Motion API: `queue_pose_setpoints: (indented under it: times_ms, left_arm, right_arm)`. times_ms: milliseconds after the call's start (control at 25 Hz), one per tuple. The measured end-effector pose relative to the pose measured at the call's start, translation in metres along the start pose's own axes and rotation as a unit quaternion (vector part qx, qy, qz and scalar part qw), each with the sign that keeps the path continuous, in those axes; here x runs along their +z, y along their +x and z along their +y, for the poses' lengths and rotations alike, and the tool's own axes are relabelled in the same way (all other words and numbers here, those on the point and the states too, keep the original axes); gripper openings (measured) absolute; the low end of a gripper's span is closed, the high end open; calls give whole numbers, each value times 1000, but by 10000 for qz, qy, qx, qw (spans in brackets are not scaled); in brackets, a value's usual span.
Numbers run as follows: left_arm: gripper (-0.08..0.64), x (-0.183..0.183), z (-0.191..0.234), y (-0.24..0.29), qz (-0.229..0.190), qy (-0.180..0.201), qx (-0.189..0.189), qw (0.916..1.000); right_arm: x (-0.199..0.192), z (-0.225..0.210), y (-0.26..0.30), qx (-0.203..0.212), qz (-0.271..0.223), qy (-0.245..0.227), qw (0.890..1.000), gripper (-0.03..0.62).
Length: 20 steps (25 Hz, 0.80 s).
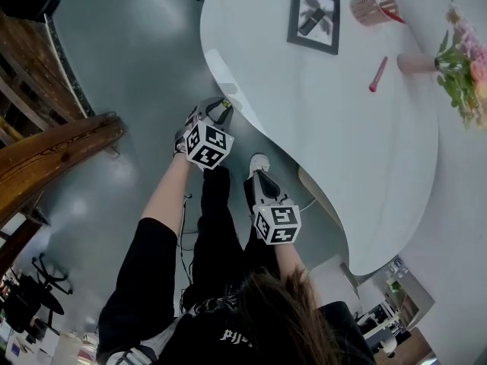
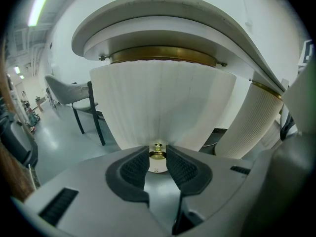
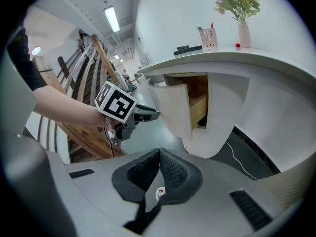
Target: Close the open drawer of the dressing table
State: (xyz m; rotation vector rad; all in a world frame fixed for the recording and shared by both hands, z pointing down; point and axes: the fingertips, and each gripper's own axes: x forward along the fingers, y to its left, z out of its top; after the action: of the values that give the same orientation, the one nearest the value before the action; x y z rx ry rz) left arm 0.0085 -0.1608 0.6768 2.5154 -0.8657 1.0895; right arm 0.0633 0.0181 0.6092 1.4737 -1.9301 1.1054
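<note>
- Right now my left gripper (image 2: pixel 157 149) is clamped on the brass knob (image 2: pixel 157 155) of the drawer (image 3: pixel 175 110), which stands pulled out under the bench (image 3: pixel 222 58) rim.
- Right gripper (image 3: pixel 160 152) hangs aside, jaws together, empty.
- Drawer's fluted front faces me; its length runs back under the top.
- Next (my guess): push straight along that line until the front sits flush.

Framed picture (image 1: pixel 313 17), pink cup (image 1: pixel 373 7) and pink stick (image 1: pixel 378 74) lie near a flower vase (image 1: pixel 415 63) — a chair (image 2: pixel 66 89) stands apart.
</note>
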Motion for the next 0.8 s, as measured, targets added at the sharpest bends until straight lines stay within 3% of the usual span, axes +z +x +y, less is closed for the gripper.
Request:
queue_pose_setpoints:
  times_ms: [800]
  left_arm:
    - [118,20,-4,19,-200,-116,1,9997]
  right_arm:
    - [25,-11,7,-127,-200,-6,9997,26]
